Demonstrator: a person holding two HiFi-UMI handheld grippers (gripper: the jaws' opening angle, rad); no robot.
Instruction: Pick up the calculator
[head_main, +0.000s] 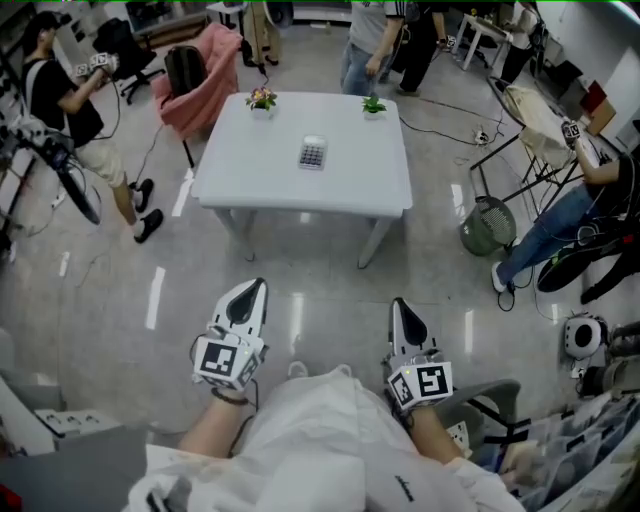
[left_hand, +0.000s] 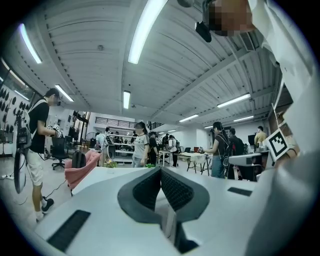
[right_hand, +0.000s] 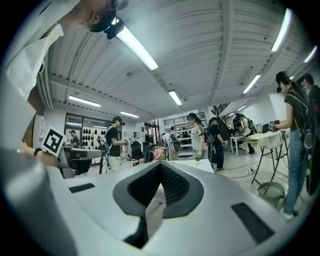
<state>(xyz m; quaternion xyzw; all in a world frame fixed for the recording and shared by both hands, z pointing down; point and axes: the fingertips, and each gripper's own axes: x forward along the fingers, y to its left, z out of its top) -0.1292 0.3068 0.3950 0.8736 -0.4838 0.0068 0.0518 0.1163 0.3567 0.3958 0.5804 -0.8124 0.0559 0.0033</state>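
Left gripper (head_main: 256, 288) and right gripper (head_main: 399, 304), both white two-jaw tools, are clenched tip to tip with nothing between the jaws. We find them held level over the grey floor (head_main: 330, 290), well apart from the work. The small grey flat calculator (head_main: 313, 153) lies face up near the middle of the white square table (head_main: 240, 175), not yet gripped.

Risks, as we judge them:
- Jaws arriving unopened would shove the flat body across the smooth top.
- A shallow pinch on its thin edges could let it slip.
- Overreach could knock the flowering pot plant (head_main: 262, 99) or the green pot plant (head_main: 373, 104) at the far edge.
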